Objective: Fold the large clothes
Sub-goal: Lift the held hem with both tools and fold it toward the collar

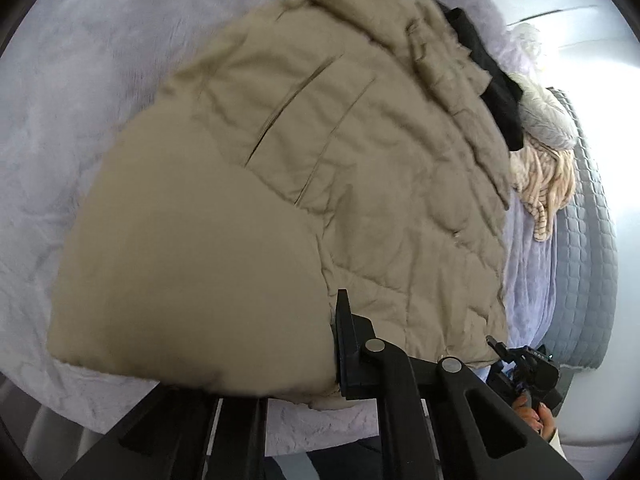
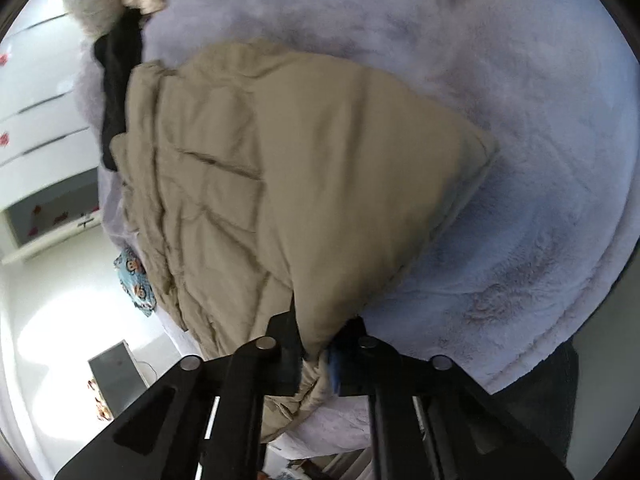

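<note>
While both my tools grip the khaki padded coat (image 1: 280, 168), it lies spread on the lavender blanket (image 1: 52, 120) covering the bed, directly ahead of them. My right tool (image 2: 316, 344) is closed on a bunched corner of the coat; my left tool (image 1: 304, 360) pinches the coat's near edge, though one finger is hidden under fabric. Risk: the slick, puffy shell could slip from either pinch mid-fold, or the fold could drag the blanket with it, since coat and blanket touch. Beyond the coat, a black garment (image 1: 496, 92) and a pile of pale clothes (image 1: 544, 160) lie near. No containers are visible.
</note>
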`<state>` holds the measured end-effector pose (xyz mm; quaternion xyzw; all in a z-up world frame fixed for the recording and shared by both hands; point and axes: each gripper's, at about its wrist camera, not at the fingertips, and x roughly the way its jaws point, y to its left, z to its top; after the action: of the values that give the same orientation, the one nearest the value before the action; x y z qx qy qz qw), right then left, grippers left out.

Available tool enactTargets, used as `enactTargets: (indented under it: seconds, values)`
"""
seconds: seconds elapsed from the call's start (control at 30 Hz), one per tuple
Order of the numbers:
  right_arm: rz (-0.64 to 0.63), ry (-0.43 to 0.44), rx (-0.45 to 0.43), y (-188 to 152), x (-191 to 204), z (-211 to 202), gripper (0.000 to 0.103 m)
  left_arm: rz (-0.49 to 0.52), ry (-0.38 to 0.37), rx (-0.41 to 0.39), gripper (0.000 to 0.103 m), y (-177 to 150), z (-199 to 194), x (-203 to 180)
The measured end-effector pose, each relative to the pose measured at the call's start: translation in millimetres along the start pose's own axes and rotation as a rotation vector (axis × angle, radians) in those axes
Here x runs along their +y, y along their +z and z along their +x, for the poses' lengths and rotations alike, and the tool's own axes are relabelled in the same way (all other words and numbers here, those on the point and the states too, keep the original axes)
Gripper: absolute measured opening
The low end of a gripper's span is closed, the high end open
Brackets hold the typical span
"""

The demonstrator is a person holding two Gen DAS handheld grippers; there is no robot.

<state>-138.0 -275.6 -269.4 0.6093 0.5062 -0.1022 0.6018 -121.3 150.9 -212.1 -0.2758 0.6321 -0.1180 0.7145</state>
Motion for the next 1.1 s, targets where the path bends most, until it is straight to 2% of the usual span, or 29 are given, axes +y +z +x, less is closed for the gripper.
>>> enactTargets:
  seconds: [0.23, 0.3, 0.43, 0.5, 0.67, 0.77, 0.9, 1.1]
  values:
    - [-0.168, 0.012, -0.034, 0, 55, -26, 0.007, 0.108, -0.034, -0.102, 0.013, 23, -52, -36]
    - [-0.242, 0.005, -0.036, 2, 80, -34, 0.007, 0.163, -0.025, -0.148, 0.013, 38, -69, -57]
    - [-0.409, -0.015, -0.045, 17, 143, -47, 0.007, 0.207, -0.008, -0.218, 0.013, 66, -91, -94]
    - [-0.447, 0.020, -0.051, 29, 172, -55, 0.007, 0.225, -0.003, -0.258, 0.013, 85, -99, -119]
    - [-0.565, 0.053, -0.025, 71, 252, -57, 0.007, 0.288, 0.110, -0.349, 0.013, 151, -110, -181]
    - [-0.643, 0.025, -0.003, 98, 302, -45, 0.007, 0.285, 0.152, -0.377, 0.013, 192, -105, -204]
    - [-0.713, -0.011, 0.005, 124, 351, -15, 0.007, 0.278, 0.227, -0.388, 0.013, 237, -86, -213]
    - [-0.717, -0.047, -0.022, 157, 377, 49, 0.007, 0.305, 0.304, -0.346, 0.013, 303, -20, -199]
